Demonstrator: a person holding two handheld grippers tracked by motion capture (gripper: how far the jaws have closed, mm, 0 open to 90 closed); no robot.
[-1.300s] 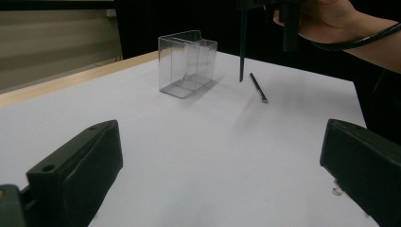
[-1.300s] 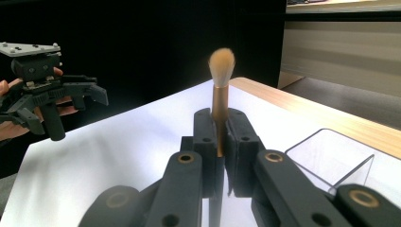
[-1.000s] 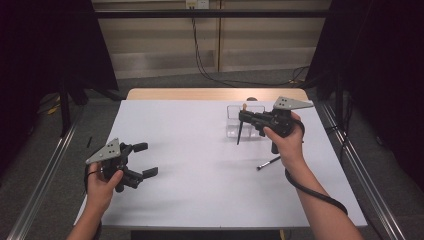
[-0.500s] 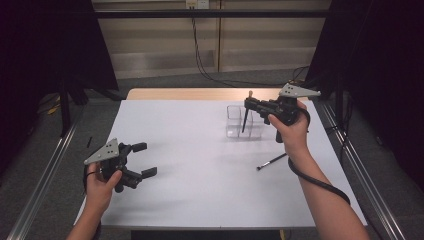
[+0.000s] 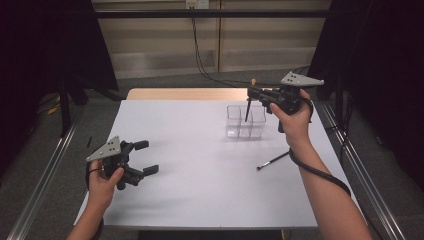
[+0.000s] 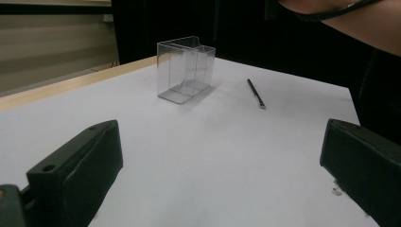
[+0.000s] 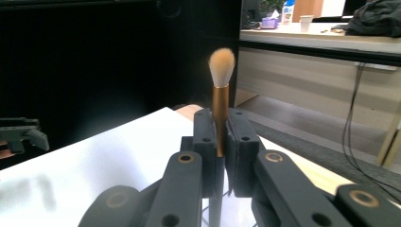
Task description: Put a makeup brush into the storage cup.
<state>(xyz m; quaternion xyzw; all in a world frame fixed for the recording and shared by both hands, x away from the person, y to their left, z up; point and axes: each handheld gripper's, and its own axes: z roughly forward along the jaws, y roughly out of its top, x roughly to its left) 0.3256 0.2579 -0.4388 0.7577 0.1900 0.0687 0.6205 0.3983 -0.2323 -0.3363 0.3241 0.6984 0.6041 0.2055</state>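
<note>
My right gripper is shut on a make-up brush and holds it upright above the back right of the table. In the right gripper view the brush has a copper ferrule and pale bristles on top, rising between my right gripper's pads. Its dark handle hangs down over a clear divided container; whether the tip is inside I cannot tell. A second thin dark brush lies on the white table right of the container. My left gripper rests open at the front left, nothing between its jaws.
The left gripper view looks across the white table at the clear container and the thin brush lying beside it. The table's wooden far edge shows past the white sheet. Metal rails run along both sides of the table.
My right gripper has risen and moved toward the table's far side with the brush held in it. The left gripper has stayed where it was.
</note>
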